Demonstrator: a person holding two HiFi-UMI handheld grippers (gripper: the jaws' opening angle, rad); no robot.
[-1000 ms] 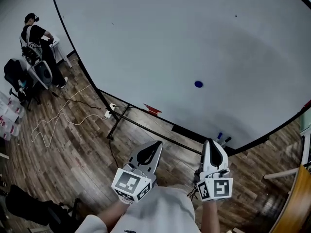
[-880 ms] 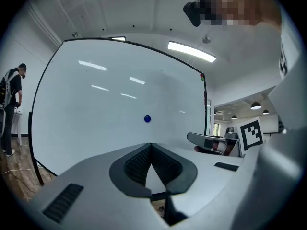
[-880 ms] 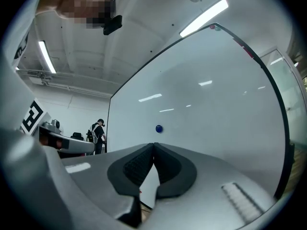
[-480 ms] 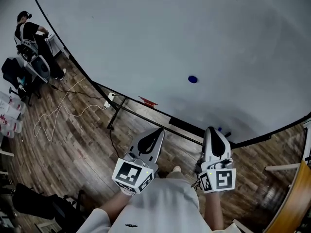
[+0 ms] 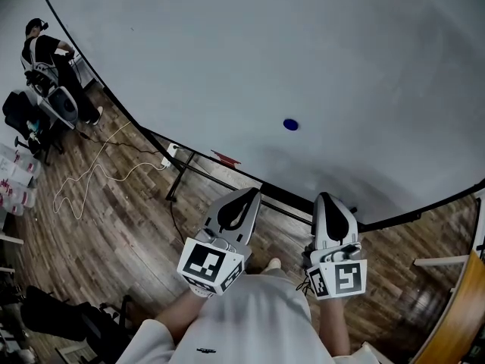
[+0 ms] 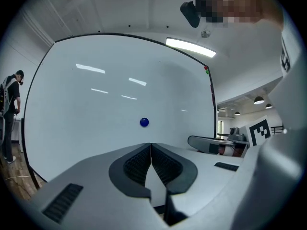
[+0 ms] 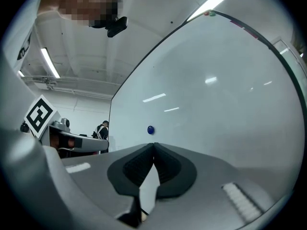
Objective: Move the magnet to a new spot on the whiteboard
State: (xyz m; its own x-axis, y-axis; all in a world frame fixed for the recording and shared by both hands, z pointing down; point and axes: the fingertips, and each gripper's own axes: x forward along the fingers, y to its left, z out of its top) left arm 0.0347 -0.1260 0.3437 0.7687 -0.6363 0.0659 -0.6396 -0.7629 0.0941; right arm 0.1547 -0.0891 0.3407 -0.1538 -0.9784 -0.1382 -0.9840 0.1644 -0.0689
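Note:
A small round blue magnet (image 5: 290, 125) sticks on the big whiteboard (image 5: 227, 59). It also shows as a blue dot (image 6: 144, 122) in the left gripper view and as the magnet (image 7: 150, 130) in the right gripper view. My left gripper (image 5: 253, 193) is held level, short of the board and below-left of the magnet, jaws shut with nothing between them (image 6: 150, 145). The right gripper (image 5: 326, 198) is beside it, also shut and empty (image 7: 154, 145). Neither touches the board.
The whiteboard's black stand (image 5: 186, 177) and a tray with markers (image 5: 356, 222) run along its lower edge. A white cable (image 5: 98, 177) lies on the wood floor at the left. A person (image 5: 49, 51) stands by equipment at the far left.
Both grippers have come closer to the whiteboard, the left one more. The magnet now sits nearer their tips in the head view. Jaws stay shut.

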